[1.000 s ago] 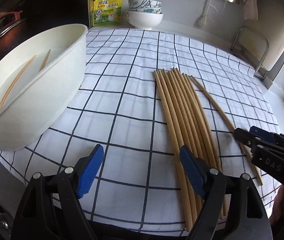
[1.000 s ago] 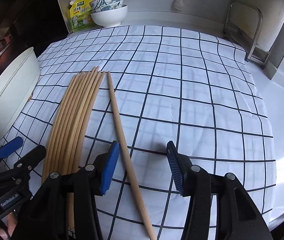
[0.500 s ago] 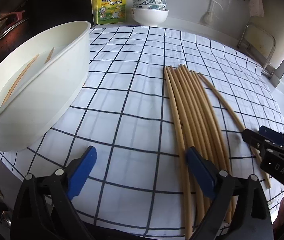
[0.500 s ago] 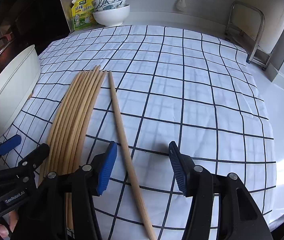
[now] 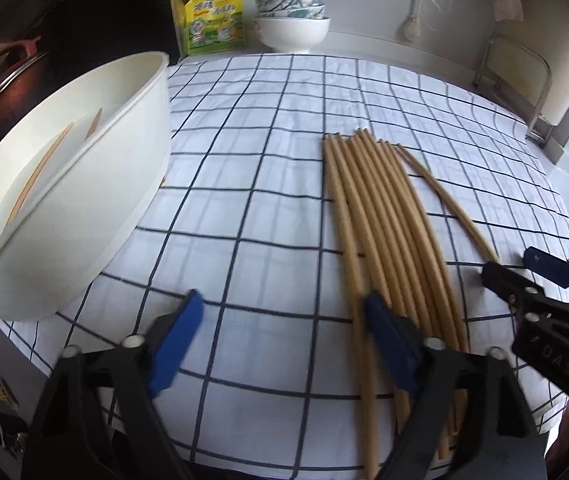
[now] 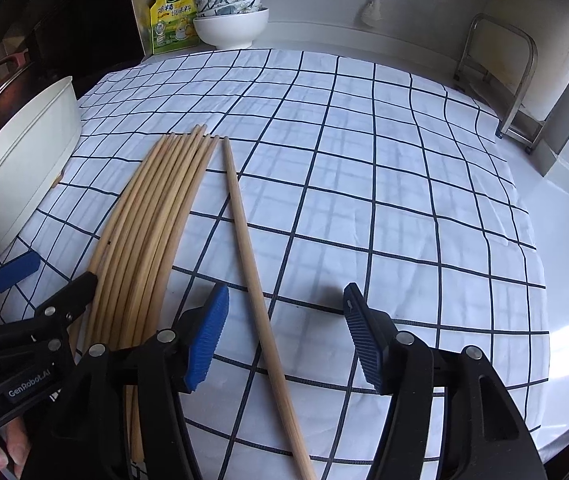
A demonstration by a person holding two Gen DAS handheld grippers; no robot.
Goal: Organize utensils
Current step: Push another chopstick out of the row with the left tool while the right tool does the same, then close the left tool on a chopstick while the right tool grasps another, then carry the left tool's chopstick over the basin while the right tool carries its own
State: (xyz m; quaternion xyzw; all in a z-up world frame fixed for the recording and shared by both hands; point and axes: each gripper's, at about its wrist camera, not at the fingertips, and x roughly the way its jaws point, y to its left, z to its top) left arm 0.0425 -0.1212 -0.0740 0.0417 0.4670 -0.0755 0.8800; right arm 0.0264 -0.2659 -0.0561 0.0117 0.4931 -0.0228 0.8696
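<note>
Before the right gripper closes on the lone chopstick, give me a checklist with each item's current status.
1. Right gripper open: ok.
2. Lone chopstick lies between its fingers: ok.
3. Lone chopstick apart from chopstick bundle: ok.
4. Left gripper open and holding nothing: ok.
5. White tub has space; two chopsticks inside: ok.
6. Fingers low enough to grip: cannot tell.

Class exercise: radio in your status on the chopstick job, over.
Left claw open, empty. Right claw open, straddling the lone chopstick. Chopstick bundle flat on the checked cloth; two chopsticks in white tub. Nothing blocking.
</note>
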